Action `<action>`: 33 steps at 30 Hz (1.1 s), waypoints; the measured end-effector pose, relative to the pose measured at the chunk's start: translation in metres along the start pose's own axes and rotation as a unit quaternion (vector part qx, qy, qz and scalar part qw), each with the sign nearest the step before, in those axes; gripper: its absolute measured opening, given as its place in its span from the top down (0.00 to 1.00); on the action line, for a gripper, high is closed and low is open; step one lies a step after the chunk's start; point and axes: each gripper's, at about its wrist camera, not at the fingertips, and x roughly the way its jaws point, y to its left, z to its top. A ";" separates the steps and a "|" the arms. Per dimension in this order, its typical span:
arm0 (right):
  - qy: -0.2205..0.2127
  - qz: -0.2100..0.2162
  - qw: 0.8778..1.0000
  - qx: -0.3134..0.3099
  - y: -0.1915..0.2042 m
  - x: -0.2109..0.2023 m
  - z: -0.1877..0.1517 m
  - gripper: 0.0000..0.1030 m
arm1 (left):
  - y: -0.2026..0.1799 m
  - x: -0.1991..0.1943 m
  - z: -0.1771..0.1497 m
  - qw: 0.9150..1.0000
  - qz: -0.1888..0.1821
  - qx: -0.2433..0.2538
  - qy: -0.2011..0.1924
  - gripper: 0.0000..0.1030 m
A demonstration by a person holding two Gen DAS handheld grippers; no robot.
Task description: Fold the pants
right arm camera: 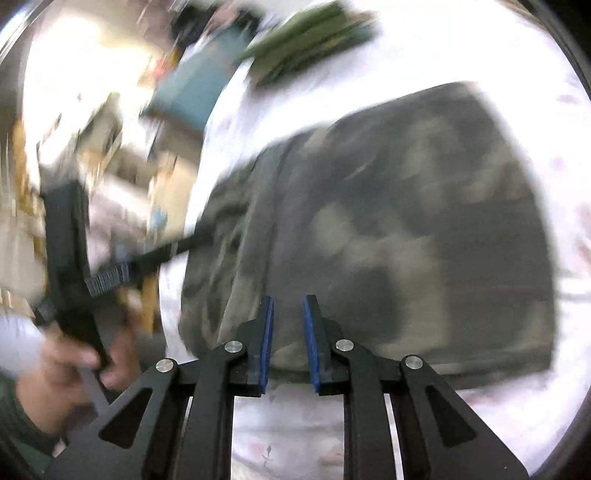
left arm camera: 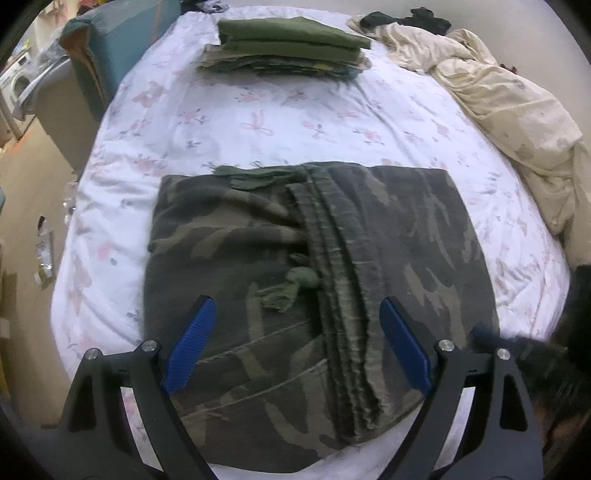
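Over at the far left, past the edge of the bed (left arm camera: 122, 155), a washing machine (left arm camera: 16, 86) stands against the wall, with a teal cushion (left arm camera: 107, 40) propped near the bed's top corner. The floral sheet (left arm camera: 258, 122) covers the mattress. At its far end sits a stack of folded clothes (left arm camera: 288, 48), olive green on top and patterned pieces beneath.

The camouflage pants (left arm camera: 295, 258) lie on the near half of the bed, folded into a broad rectangle, the layered hems running down the middle and a frayed green drawstring (left arm camera: 291, 288) lying on top. The left hand-held gripper (left arm camera: 297, 325) hovers above their near part with its blue pads (left arm camera: 192, 347) spread wide, nothing between them. In the right wrist view, the person's hand (right arm camera: 79, 365) grips its black handle beside the bed.

The right hand-held gripper (right arm camera: 288, 325) points at the near edge of the pants (right arm camera: 388, 240), its pads (right arm camera: 266, 343) set close together with a narrow gap; that view is badly smeared, but I see no cloth pinched in the gap. To the right, a crumpled cream blanket (left arm camera: 498, 107) lies along the bed's side, with dark garments (left arm camera: 413, 18) heaped at its far end.
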 end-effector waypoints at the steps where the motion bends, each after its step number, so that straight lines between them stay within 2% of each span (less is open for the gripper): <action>1: -0.026 -0.005 0.999 0.034 -0.016 -0.013 0.003 0.57 | -0.002 0.002 -0.001 1.000 -0.005 0.002 0.003 0.14; 3: -0.075 -0.034 0.990 0.113 -0.052 -0.035 0.008 0.38 | -0.009 0.007 -0.002 1.000 -0.008 0.010 0.012 0.14; 6: -0.108 -0.084 0.968 0.209 -0.099 -0.051 0.004 0.38 | -0.019 0.020 -0.009 0.999 0.006 0.035 0.033 0.14; 9: -0.099 -0.121 0.945 0.287 -0.137 -0.054 -0.007 0.38 | -0.026 0.040 -0.020 0.994 0.041 0.065 0.074 0.14; 11: -0.087 -0.121 0.932 0.330 -0.157 -0.047 -0.016 0.38 | -0.027 0.053 -0.027 0.990 0.053 0.086 0.095 0.14; 13: -0.071 -0.100 0.926 0.357 -0.168 -0.037 -0.021 0.38 | -0.027 0.053 -0.028 0.991 0.053 0.086 0.091 0.13; 15: -0.060 -0.097 0.932 0.345 -0.166 -0.033 -0.015 0.38 | -0.025 0.052 -0.027 0.991 0.049 0.079 0.091 0.13; 17: -0.047 -0.108 0.942 0.314 -0.156 -0.025 -0.007 0.40 | -0.023 0.049 -0.027 0.993 0.043 0.073 0.087 0.13; 18: -0.043 -0.112 0.945 0.304 -0.151 -0.023 -0.004 0.45 | -0.021 0.046 -0.026 0.993 0.038 0.067 0.084 0.13; 19: -0.040 -0.117 0.949 0.291 -0.147 -0.021 -0.002 0.60 | -0.019 0.042 -0.025 0.994 0.033 0.061 0.078 0.13; 21: -0.040 -0.120 0.955 0.269 -0.136 -0.023 -0.002 0.77 | -0.013 0.029 -0.024 0.997 0.026 0.048 0.059 0.14; 22: -0.048 -0.124 0.959 0.249 -0.126 -0.026 0.001 0.81 | -0.009 0.020 -0.022 0.998 0.021 0.040 0.050 0.14; 24: -0.066 -0.124 0.966 0.216 -0.116 -0.038 -0.003 0.85 | 0.000 0.002 -0.017 0.999 0.011 0.024 0.032 0.14; 27: -0.103 -0.098 0.976 0.163 -0.089 -0.055 0.001 0.87 | 0.013 -0.027 -0.005 1.000 0.015 -0.007 0.006 0.14; 30: -0.139 -0.049 0.985 0.085 -0.049 -0.063 0.007 0.88 | 0.014 -0.057 0.009 0.999 0.033 -0.019 -0.028 0.14; 33: -0.146 0.005 0.989 -0.004 -0.007 -0.064 0.006 0.88 | 0.008 -0.078 0.029 0.998 0.023 -0.025 -0.049 0.14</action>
